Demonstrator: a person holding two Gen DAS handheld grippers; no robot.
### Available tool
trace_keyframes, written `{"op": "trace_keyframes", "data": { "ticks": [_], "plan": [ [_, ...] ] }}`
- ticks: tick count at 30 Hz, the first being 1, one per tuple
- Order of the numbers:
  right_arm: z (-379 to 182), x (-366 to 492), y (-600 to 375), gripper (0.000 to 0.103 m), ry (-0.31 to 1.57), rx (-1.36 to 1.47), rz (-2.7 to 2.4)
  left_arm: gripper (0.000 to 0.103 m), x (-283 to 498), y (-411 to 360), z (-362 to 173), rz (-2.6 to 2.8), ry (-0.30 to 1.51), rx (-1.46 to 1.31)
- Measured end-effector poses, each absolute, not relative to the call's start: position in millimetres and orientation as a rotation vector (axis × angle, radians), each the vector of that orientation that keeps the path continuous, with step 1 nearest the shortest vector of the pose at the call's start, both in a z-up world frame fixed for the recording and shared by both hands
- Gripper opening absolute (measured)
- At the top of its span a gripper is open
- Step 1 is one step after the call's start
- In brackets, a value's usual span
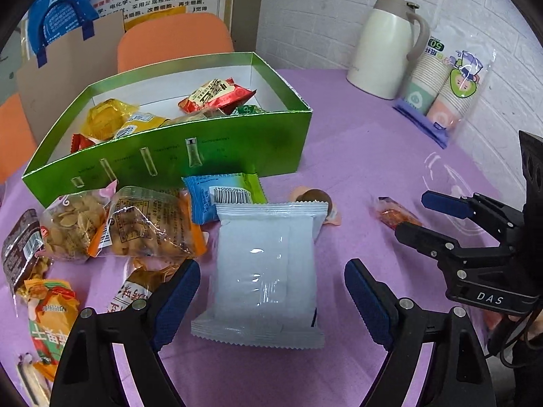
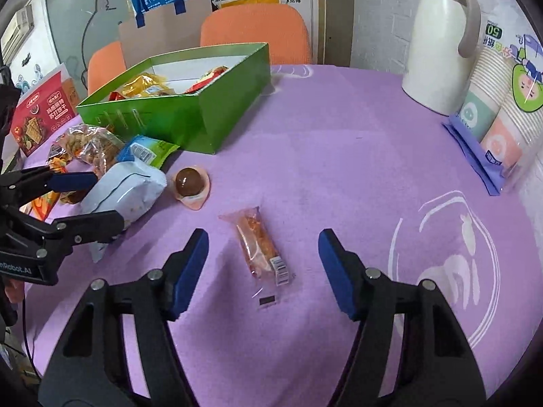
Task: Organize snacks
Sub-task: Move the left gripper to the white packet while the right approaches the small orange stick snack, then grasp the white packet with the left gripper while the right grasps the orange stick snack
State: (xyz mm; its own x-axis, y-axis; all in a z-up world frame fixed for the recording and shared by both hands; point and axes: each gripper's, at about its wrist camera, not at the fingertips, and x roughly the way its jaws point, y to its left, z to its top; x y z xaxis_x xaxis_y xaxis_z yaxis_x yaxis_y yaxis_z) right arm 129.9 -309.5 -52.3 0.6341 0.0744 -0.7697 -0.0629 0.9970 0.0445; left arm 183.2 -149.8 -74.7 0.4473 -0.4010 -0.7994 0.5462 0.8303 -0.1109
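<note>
Snacks in crinkly bags lie on the soft purple desk (image 2: 339,142). Left tool (image 1: 271,291) gapes wide around a flat pale-blue pack (image 1: 264,271); right tool (image 2: 263,271) gapes around a long orange snack stick (image 2: 259,244).

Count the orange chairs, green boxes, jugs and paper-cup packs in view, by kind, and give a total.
Orange chairs: 2
Green box: 1
Jug: 1
Paper-cup pack: 1
Total: 5
</note>
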Motion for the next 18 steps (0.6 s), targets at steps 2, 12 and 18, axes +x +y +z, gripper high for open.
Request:
{"op": "trace_keyframes", "data": {
  "ticks": [2,12,18],
  "plan": [
    [-58,132,-312,0.047,0.907,0.051,0.096,0.084,186,-150,-80,-0.594,0.955,0.170],
    [-59,129,-311,0.039,0.904,0.054,0.101,0.063,191,-158,-90,-0.588,0.969,0.202],
    [-58,126,-315,0.022,0.909,0.089,0.089,0.056,186,-152,-87,-0.584,0.975,0.177]
  ]
}}
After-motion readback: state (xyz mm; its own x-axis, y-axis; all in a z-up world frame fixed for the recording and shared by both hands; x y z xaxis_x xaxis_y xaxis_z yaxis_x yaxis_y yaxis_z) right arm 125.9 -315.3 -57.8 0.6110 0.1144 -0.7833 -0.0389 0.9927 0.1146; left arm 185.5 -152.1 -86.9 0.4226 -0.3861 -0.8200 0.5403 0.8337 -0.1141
